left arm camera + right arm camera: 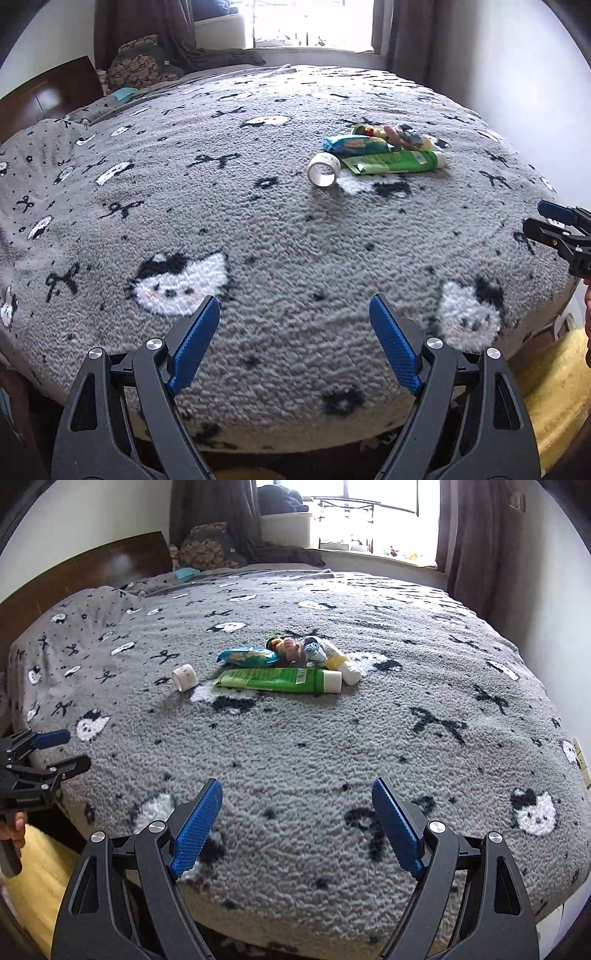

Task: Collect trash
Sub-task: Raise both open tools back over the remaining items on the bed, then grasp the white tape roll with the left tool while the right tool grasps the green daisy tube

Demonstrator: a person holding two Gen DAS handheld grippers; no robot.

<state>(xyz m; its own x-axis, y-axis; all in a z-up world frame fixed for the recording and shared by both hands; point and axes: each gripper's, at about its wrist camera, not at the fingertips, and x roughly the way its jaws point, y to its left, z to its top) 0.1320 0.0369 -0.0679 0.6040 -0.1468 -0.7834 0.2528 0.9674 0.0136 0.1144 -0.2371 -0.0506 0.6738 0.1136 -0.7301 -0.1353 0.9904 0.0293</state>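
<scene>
A small heap of trash lies on the grey patterned blanket (258, 229) of a bed. It holds a green tube (395, 162) (280, 679) with a white cap, a blue snack packet (354, 144) (247, 655), a white tape roll (323, 169) (184, 676), a yellow tube (341, 662) and a few crumpled colourful wrappers (391, 133) (295, 648). My left gripper (294, 308) is open and empty above the bed's near edge, well short of the heap. My right gripper (297, 789) is also open and empty, at the near edge; it shows at the right border of the left wrist view (532, 218).
The blanket (332, 760) covers the whole bed. A brown headboard (96, 568) and pillows stand at the far left. A window (373, 520) with dark curtains is behind. A yellow rug (554, 387) lies on the floor by the bed's near side.
</scene>
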